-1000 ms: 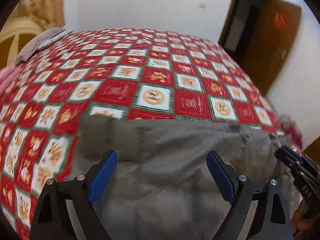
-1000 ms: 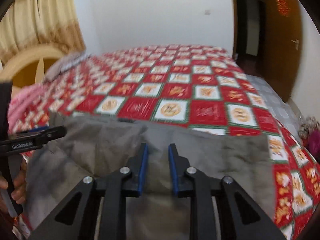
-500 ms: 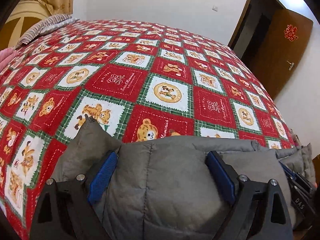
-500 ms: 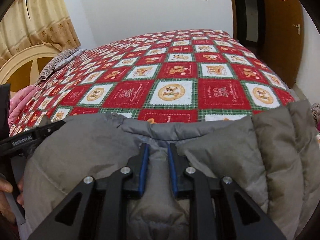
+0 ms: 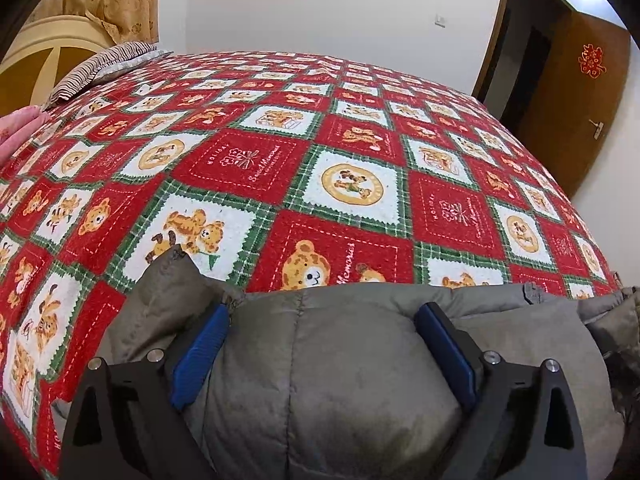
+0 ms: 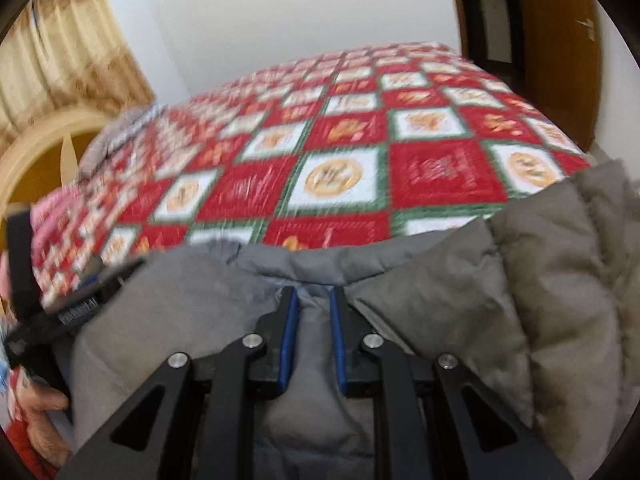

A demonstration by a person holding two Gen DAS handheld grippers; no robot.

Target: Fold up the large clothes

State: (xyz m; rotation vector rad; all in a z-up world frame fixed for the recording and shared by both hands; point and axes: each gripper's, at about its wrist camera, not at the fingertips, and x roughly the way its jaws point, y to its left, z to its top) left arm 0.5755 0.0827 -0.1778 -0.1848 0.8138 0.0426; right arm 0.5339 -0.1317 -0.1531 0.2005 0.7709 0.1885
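A bed covered by a red, green and white teddy-bear quilt (image 5: 340, 168) fills the room. A grey padded jacket (image 5: 344, 380) lies at its near edge. The left gripper (image 5: 320, 344) has jaws wide apart over the jacket. The right gripper (image 6: 313, 340) is closing, its 2 jaws pinching a jacket fold.

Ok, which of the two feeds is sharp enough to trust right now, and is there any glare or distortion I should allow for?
Left wrist view: sharp; bedspread prints readable, grey padded jacket crisp, fisheye bends the bed edges, ceiling light glare at top right. Right wrist view: motion-blurred, bedspread smeared, jacket soft; the right gripper is closing on a jacket fold.
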